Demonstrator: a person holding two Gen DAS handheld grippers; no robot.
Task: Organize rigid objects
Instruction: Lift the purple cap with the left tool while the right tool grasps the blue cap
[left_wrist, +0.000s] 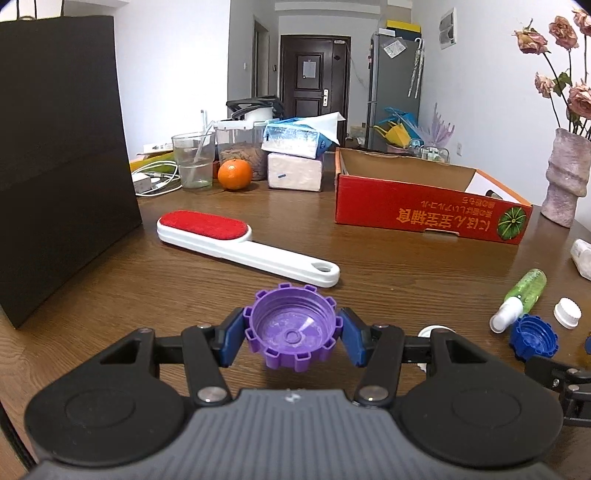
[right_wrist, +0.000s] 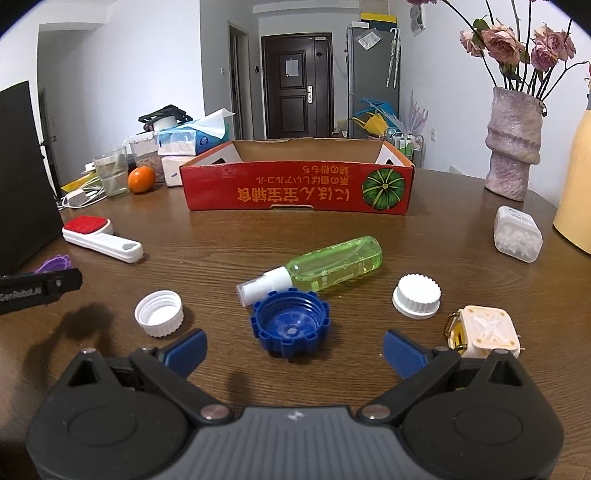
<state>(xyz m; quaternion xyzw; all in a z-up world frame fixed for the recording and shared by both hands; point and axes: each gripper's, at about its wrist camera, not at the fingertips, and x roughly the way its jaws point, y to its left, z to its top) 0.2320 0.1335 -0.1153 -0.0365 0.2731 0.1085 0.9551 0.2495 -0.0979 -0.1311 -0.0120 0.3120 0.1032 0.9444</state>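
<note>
Two grippers face the red cardboard box (right_wrist: 295, 184) — the left gripper (left_wrist: 293, 338) clamps a purple notched plastic cap (left_wrist: 293, 332), the right gripper (right_wrist: 293, 350), jaws spread empty, sits just short of the blue notched plastic cap (right_wrist: 290, 326).

Take the cardboard box (right_wrist: 297, 177) on the table (right_wrist: 461, 369) as the landmark. Before it lies the spray bottle (right_wrist: 332, 269), and before that the notched cap (right_wrist: 290, 326). Left of that cap sits a small cap (right_wrist: 159, 313); right of it a ridged cap (right_wrist: 417, 296), then a small block (right_wrist: 485, 332). Left of the box lies the lint brush (right_wrist: 101, 238); further left and behind stand an orange (right_wrist: 141, 179) and a glass (right_wrist: 112, 171). Right of the box stands the vase (right_wrist: 513, 144), with a lidded tub (right_wrist: 517, 234) before it.
</note>
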